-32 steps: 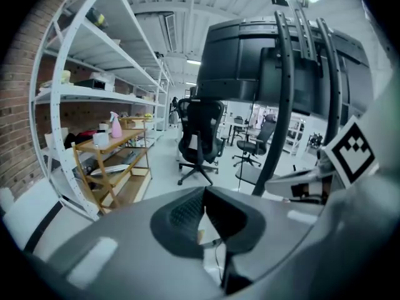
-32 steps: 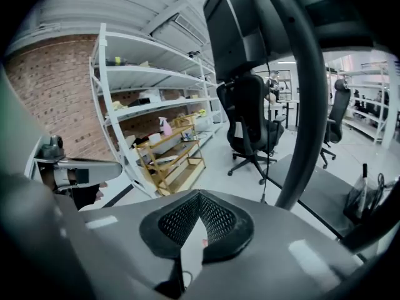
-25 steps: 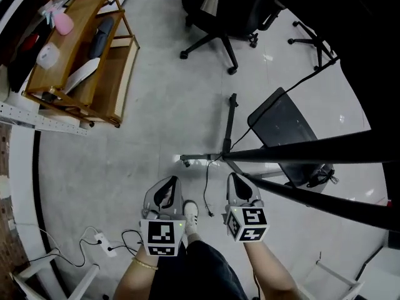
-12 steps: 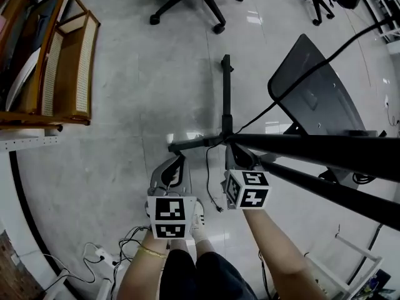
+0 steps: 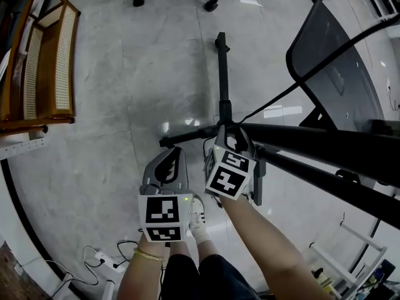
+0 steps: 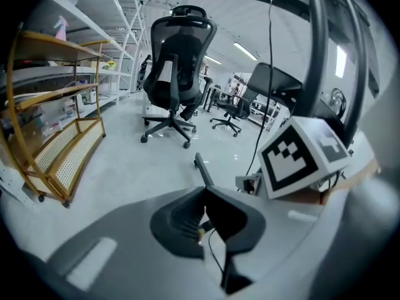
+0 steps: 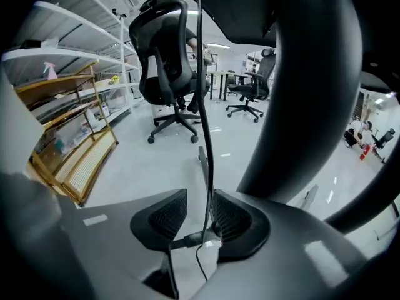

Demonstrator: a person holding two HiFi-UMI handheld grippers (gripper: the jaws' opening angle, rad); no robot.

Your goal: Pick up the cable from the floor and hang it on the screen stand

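Right gripper view showed the right tongs (image 7: 200, 205) open, their jaws having just been opening, with the black cable (image 7: 207, 136) standing upright between the two pads. It ran close against the right-hand pad but, as far as I could judge, was not pressed by it. Near the base of the pads the cable passed a thicker dark piece and went on thinner toward the floor (image 7: 147, 161). A thick dark tube of the screen stand (image 7: 300, 105) rose just to the right of these tongs, and one leg of it lay on the floor straight ahead of them. The left tongs (image 6: 203, 194) were closed, tip against tip, with nothing gripped that I could see. They hung just left of the right tongs, and a thin piece of cable showed on the floor beneath them. In my judgement the step in hand was the pick-up: the cable was framed but not yet taken. The next move would call for closing the right tongs on the cable without catching the stand tube, then raising it and laying it over the stand.
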